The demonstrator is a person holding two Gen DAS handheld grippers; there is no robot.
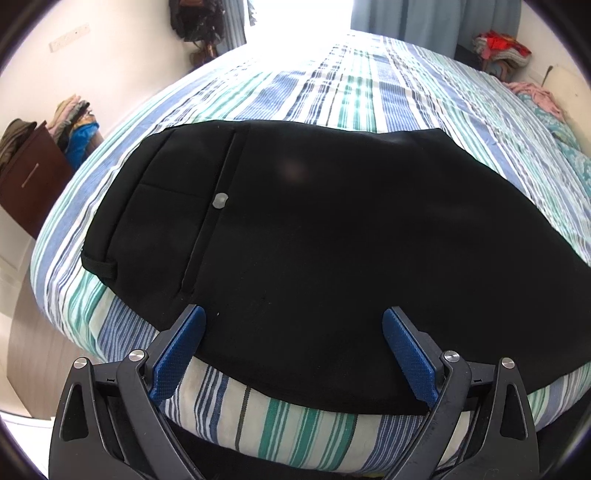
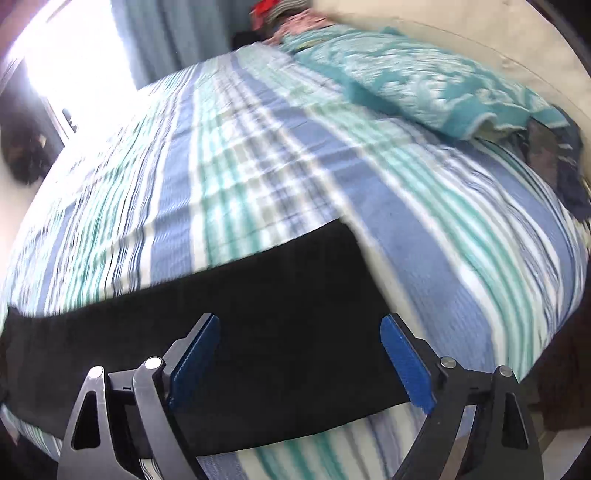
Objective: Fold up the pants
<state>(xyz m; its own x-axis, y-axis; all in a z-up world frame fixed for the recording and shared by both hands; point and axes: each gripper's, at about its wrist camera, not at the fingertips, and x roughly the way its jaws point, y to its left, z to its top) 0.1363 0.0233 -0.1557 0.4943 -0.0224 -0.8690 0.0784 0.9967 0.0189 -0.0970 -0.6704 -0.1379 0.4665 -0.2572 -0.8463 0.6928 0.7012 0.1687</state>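
Note:
Black pants lie flat on the striped bed, waistband with a grey button and a belt loop toward the left. My left gripper hovers over their near edge, its blue pads spread wide and nothing between them. In the right wrist view, which is blurred, the leg end of the pants stretches across the near part of the bed. My right gripper is above it, jaws apart, holding nothing.
A teal patterned blanket is bunched at the bed's far right. A brown cabinet with piled clothes stands left of the bed. Curtains and a bright window are behind. The bed's near edge drops off below both grippers.

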